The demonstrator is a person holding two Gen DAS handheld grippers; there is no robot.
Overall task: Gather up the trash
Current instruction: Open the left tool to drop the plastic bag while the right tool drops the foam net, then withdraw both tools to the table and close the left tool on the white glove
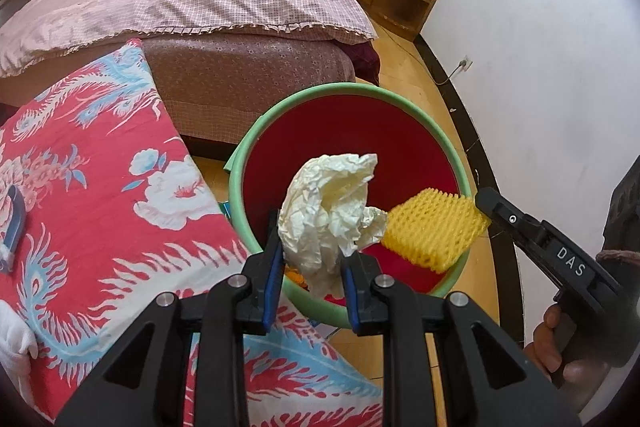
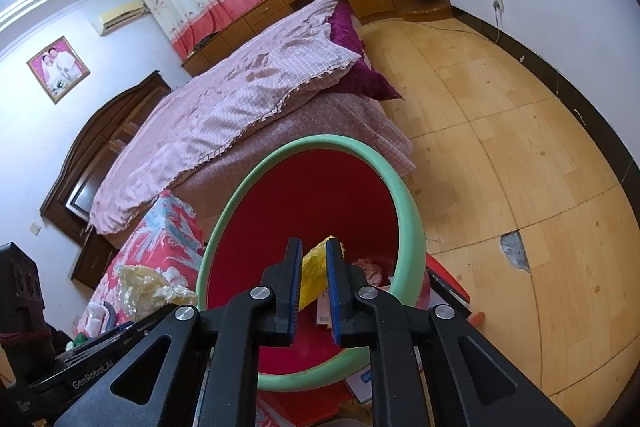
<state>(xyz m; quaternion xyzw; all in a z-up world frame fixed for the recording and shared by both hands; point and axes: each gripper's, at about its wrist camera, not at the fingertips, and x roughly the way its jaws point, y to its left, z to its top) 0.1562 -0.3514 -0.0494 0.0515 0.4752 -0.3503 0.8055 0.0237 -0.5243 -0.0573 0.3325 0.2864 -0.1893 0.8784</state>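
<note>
We held the left gripper over the near rim of the bin, its blue-padded fingers clamped on a wad of crumpled white paper that stood up between them above the bin's mouth. The bin was round, with a pale green rim and a red inside, and it stood on the wooden floor between the foot of the bed and a red cloth with blue and white birds, whose edge it touched. The right gripper reached in from the other side with its fingers closed on a piece of yellow foam net, which hung over the far side of the opening, just beside the paper. From the right wrist view we looked down into the bin: something pinkish and crumpled lay near the bottom, along with a flat printed packet that we could not identify. A small orange scrap showed low in the bin behind the left fingers. A dark object lay on the cloth well apart from the bin.
</note>
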